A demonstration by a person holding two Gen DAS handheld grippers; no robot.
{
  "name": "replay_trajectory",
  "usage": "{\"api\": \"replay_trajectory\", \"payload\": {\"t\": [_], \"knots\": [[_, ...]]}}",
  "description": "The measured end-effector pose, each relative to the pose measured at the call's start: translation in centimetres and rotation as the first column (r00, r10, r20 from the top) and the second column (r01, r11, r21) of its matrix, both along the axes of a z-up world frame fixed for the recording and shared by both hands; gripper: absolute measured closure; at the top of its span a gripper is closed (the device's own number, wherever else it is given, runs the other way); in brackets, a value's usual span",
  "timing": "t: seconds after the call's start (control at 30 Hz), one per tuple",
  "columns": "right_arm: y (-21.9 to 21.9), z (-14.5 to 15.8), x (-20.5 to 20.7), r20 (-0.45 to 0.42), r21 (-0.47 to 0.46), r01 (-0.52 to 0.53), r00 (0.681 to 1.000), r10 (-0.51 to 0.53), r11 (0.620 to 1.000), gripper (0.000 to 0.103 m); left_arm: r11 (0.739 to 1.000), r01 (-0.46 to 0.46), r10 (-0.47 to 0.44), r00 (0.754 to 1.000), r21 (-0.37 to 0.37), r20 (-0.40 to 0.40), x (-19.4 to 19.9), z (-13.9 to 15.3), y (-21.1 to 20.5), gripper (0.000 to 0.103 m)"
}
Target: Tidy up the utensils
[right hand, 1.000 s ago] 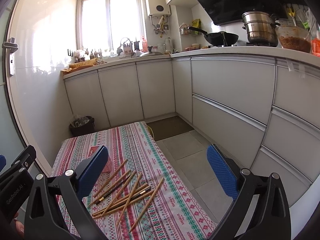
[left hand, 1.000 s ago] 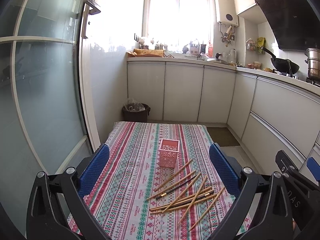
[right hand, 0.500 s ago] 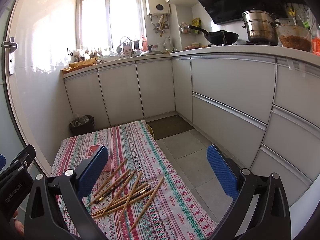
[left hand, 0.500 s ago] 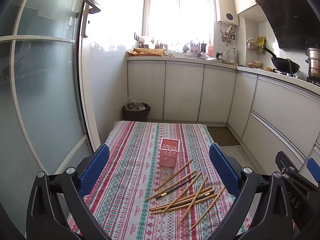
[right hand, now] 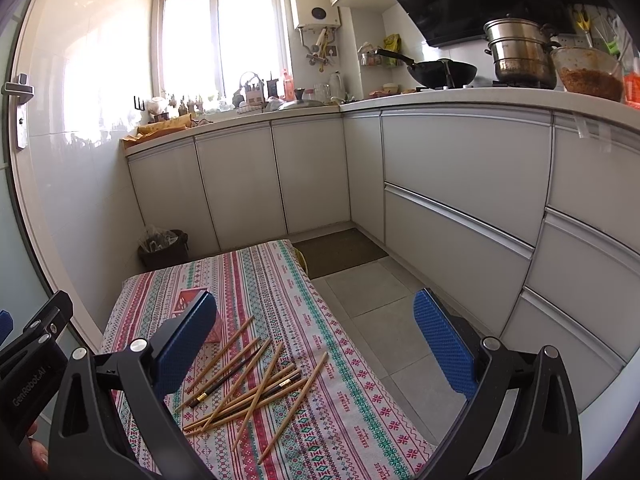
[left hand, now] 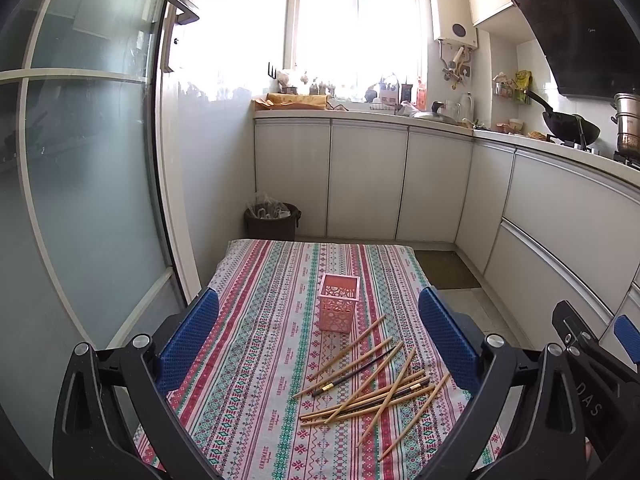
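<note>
Striped tablecloth [left hand: 256,364] with scattered chopsticks [left hand: 372,388] and pink holder [left hand: 338,307], white kitchen cabinets [left hand: 368,180] behind; both hand-held grippers released.

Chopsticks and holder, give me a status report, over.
Left gripper and right gripper open, empty. Chopsticks loose on the tablecloth, pink holder upright, empty. Nothing blocking.
</note>
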State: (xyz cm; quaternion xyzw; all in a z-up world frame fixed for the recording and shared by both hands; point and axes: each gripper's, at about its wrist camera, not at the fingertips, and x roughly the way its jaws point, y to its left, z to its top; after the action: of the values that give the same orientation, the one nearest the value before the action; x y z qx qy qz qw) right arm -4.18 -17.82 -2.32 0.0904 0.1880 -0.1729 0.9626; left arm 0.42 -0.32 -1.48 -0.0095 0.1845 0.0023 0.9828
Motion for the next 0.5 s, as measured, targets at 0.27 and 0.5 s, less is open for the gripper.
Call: {"api": "replay_trajectory", "payload": {"t": [0.27, 0.5], "knots": [[-0.2, -0.2, 0.2, -0.003, 0.003, 0.005, 1.0, -0.005, 1.0, 0.007, 1.0, 0.001, -0.001, 1.0, 0.005, -0.013, 0.3, -0.4, -0.1, 0.007], [-2.2, -0.5, 0.1, 0.019, 0.081, 0.057, 0.998, -0.059, 0.995, 0.007, 0.986, 0.135, -0.114, 0.975, 0.101, -0.193, 3.0, -1.7, -1.9, 0.007]]}}
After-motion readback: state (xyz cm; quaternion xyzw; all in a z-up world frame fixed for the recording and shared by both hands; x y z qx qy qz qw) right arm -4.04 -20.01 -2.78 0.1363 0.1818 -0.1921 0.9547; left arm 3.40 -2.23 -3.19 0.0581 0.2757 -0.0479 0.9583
